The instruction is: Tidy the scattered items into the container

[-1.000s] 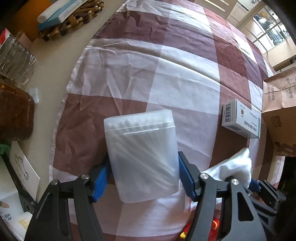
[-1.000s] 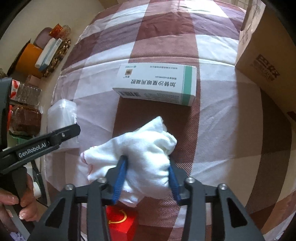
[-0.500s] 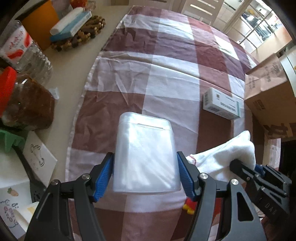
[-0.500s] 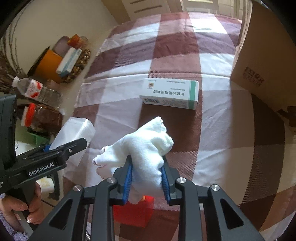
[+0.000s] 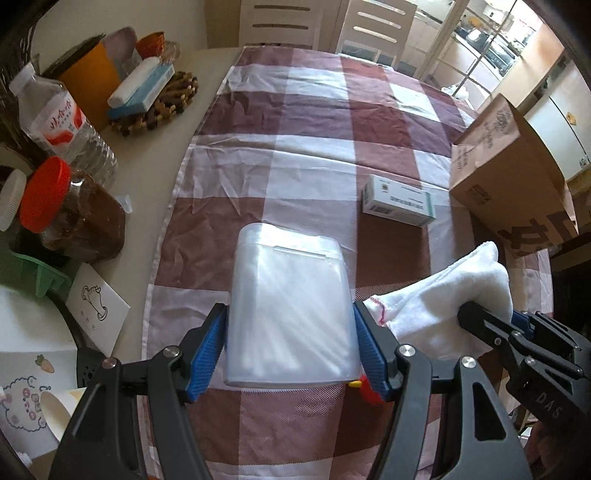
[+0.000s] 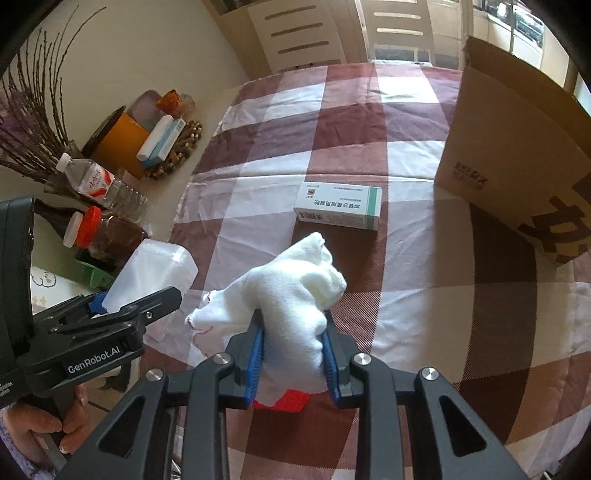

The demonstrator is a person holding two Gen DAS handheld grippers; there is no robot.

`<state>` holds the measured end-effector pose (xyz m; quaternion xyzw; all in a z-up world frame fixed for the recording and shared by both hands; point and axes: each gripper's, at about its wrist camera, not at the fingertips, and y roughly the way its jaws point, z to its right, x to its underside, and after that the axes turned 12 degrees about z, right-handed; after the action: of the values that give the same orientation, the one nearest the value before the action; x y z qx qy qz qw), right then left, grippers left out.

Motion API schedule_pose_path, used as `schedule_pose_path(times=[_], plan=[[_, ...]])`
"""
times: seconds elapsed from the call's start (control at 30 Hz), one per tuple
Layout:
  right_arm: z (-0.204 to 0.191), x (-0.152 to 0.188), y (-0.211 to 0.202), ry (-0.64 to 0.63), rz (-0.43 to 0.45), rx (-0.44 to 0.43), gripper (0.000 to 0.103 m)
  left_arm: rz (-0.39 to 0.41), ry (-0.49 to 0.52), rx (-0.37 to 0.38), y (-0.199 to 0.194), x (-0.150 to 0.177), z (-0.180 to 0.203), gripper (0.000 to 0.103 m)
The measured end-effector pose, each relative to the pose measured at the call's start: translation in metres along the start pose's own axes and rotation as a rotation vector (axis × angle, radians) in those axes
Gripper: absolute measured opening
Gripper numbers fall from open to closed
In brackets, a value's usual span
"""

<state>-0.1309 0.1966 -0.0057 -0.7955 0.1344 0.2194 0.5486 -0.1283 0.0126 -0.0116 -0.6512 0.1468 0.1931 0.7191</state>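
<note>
My left gripper (image 5: 290, 349) is shut on a translucent plastic box of cotton swabs (image 5: 290, 314) and holds it above the checked cloth; the box also shows in the right wrist view (image 6: 151, 273). My right gripper (image 6: 293, 363) is shut on a crumpled white cloth (image 6: 291, 302), lifted off the table; the cloth shows in the left wrist view (image 5: 454, 295). A white-and-green medicine box (image 6: 340, 210) lies on the cloth ahead. The open cardboard box (image 6: 517, 140) stands at the right. A small red block (image 6: 286, 400) lies below the white cloth.
The table's left edge holds a water bottle (image 5: 59, 118), a red-lidded jar (image 5: 70, 214), an orange container (image 5: 92, 85), a woven trivet with a blue box (image 5: 155, 99) and paper cards (image 5: 96, 299). Chairs (image 6: 295, 33) stand at the far side.
Both grippers have risen and pulled back with their loads; the swab box and white cloth are higher above the table, and more of the table and cardboard box is in view.
</note>
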Motion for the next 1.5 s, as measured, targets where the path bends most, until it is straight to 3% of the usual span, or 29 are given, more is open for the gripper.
schedule_pose_path(times=[0.53, 0.93, 1.5], plan=[[0.015, 0.022, -0.049, 0.061, 0.074, 0.057, 0.028, 0.052, 0.090, 0.051, -0.037, 0.011, 0.037, 0.067], [0.043, 0.029, -0.072, 0.122, 0.099, 0.109, 0.028, 0.051, 0.178, 0.088, -0.042, 0.010, 0.078, 0.067], [0.079, 0.015, -0.077, 0.151, 0.108, 0.105, 0.028, 0.038, 0.232, 0.098, -0.036, 0.000, 0.116, 0.067]])
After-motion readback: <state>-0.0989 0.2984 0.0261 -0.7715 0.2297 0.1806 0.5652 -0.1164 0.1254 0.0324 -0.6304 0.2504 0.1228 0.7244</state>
